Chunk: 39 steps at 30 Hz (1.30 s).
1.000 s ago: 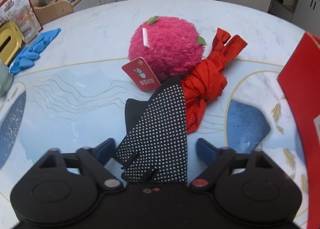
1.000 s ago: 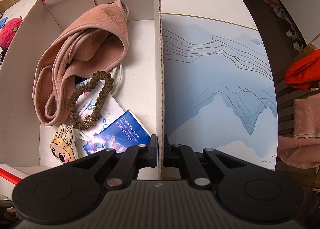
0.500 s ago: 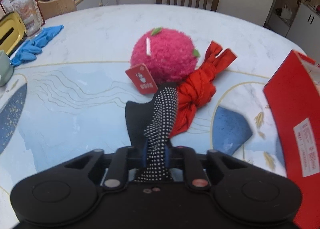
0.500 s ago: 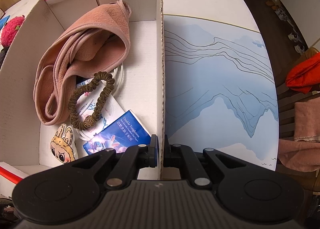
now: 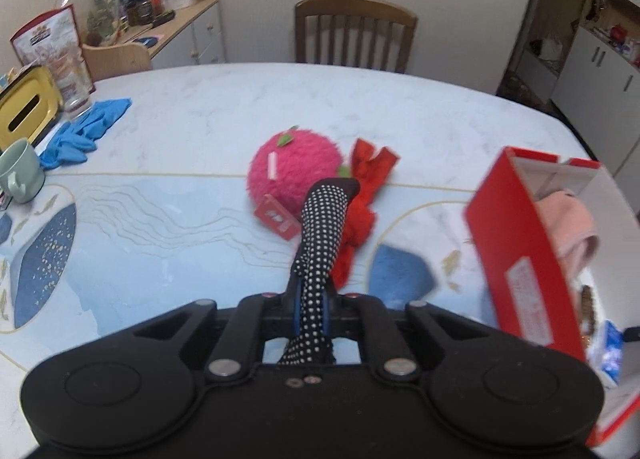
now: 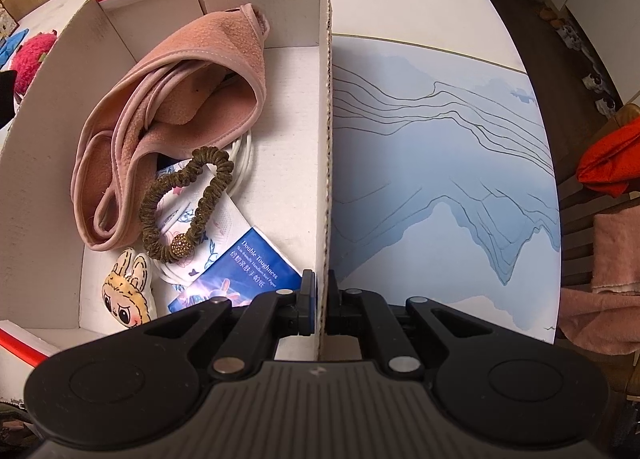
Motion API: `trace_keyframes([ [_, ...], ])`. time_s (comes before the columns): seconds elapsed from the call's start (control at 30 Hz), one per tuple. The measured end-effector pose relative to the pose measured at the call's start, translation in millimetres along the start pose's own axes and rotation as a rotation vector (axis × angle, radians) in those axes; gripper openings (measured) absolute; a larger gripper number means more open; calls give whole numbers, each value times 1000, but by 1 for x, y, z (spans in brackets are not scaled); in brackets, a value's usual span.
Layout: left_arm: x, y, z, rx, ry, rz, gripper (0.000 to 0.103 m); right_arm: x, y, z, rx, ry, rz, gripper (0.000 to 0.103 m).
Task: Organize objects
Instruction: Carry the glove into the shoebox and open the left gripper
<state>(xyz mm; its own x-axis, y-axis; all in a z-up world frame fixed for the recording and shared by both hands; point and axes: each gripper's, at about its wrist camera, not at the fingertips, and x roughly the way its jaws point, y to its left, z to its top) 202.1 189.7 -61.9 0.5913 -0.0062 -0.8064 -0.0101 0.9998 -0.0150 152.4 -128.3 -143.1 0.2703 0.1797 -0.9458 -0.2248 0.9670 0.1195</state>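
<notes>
My left gripper [image 5: 312, 307] has its jaws closing on a black sock with white dots [image 5: 324, 215], which hangs lifted off the table. Behind the sock lie a fluffy pink plush ball [image 5: 296, 167] with a red tag and a knotted red cloth [image 5: 370, 167]. The red cardboard box [image 5: 524, 239] stands to the right. My right gripper [image 6: 320, 303] is shut on the box's white side wall [image 6: 326, 139]. Inside the box are a pink cloth [image 6: 180, 99], a brown scrunchie [image 6: 188, 203], a blue tissue pack [image 6: 248, 259] and a small plush doll [image 6: 128, 291].
A wooden chair [image 5: 354, 35] stands behind the far table edge. At the left sit a green mug [image 5: 20, 171], blue gloves [image 5: 86, 131], a yellow tissue box [image 5: 24, 111] and a glass [image 5: 74, 91]. A chair with red cloth [image 6: 608, 155] is beside the table's right edge.
My left gripper has gone from open to closed on the dotted sock and risen, lifting it off the table; the red box has come into its view. The right gripper has kept still.
</notes>
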Motion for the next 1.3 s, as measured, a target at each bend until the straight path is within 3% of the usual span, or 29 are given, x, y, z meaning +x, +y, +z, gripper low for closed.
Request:
trace_keyframes([
  [0.57, -61, -110, 27, 162, -87, -211, 7, -2, -2, -2, -17, -14, 26, 3],
  [0.9, -55, -187, 24, 328, -73, -287, 7, -1, -4, -3, -26, -17, 34, 3],
  [1.3, -16, -258, 3, 466, 6, -353, 7, -1, -4, -2, -28, -19, 40, 4],
])
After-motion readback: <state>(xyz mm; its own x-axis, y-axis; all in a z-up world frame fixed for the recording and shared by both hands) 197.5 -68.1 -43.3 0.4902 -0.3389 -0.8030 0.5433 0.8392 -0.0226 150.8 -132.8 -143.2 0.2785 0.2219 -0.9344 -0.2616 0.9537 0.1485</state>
